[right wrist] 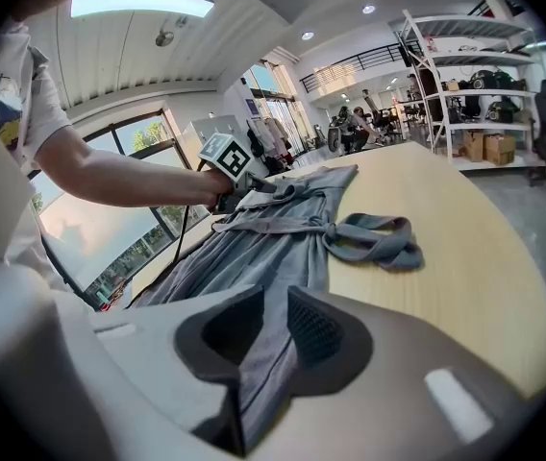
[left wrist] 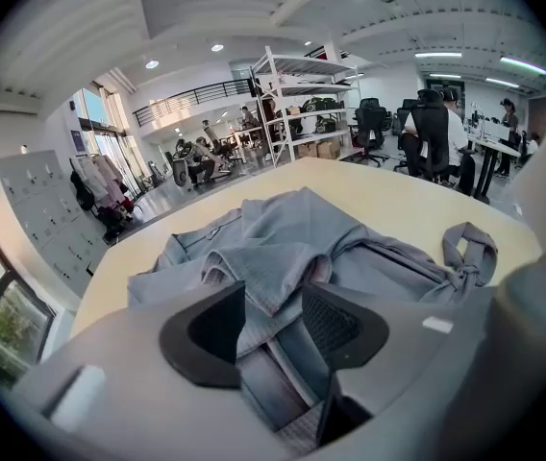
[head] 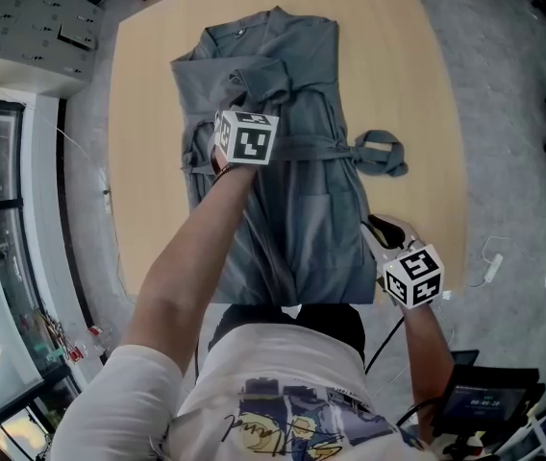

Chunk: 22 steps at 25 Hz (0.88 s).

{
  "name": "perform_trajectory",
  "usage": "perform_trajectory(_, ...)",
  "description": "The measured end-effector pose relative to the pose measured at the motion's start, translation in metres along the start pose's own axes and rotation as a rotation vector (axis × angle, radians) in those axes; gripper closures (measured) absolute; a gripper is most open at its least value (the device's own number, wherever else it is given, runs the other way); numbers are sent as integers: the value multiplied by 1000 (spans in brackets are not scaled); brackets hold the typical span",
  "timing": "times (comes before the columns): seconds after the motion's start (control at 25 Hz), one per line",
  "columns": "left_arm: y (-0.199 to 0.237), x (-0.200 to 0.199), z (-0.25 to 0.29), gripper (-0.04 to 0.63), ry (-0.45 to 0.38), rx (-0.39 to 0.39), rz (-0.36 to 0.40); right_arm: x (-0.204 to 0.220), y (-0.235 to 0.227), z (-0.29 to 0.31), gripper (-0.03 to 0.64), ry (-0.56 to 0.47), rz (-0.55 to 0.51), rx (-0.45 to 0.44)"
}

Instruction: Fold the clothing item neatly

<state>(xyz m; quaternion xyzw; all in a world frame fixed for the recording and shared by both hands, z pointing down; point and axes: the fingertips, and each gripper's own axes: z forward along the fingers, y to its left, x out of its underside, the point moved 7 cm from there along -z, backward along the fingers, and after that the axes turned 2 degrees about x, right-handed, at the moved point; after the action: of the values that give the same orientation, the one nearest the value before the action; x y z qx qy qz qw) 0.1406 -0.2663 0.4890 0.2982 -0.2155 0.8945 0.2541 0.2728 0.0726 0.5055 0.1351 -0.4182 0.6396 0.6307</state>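
A grey robe [head: 297, 176] lies lengthwise on the wooden table [head: 148, 113], collar far from me, with one sleeve [head: 254, 75] folded across its chest. Its knotted belt [head: 381, 152] trails off to the right. My left gripper [left wrist: 273, 301] hovers over the folded sleeve [left wrist: 273, 267]; its jaws stand apart and the cloth lies loose between them. Its marker cube [head: 246, 137] shows above the robe's middle. My right gripper [right wrist: 275, 320] sits at the robe's near right hem corner [head: 369, 257], shut on a fold of hem cloth [right wrist: 263, 353] that runs between its pads.
The table's near edge runs just in front of my body, and the hem reaches it. Bare wood lies right of the belt [right wrist: 374, 238]. A black device [head: 489, 397] and a white cable [head: 489, 269] are on the floor at right. Shelves [left wrist: 302, 104] and office chairs stand beyond.
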Motion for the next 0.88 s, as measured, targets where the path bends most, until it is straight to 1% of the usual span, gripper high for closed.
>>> perform_trajectory(0.12,5,11,-12,399,-2,-1,-18,1,1,3,549,8,-12,-8)
perform_trajectory(0.32,14,29,-45,399,-28,7,-62,-6,6,7,549,26,-65,-20)
perform_trajectory(0.52,26,70,-101,400,-54,32,-105,-10,36,17,549,37,-110,-35)
perform_trajectory(0.72,21,111,-149,400,-96,82,-133,-12,59,20,549,48,-173,-29)
perform_trajectory(0.88,12,147,-191,402,-148,148,-163,-10,82,14,549,34,-185,-17)
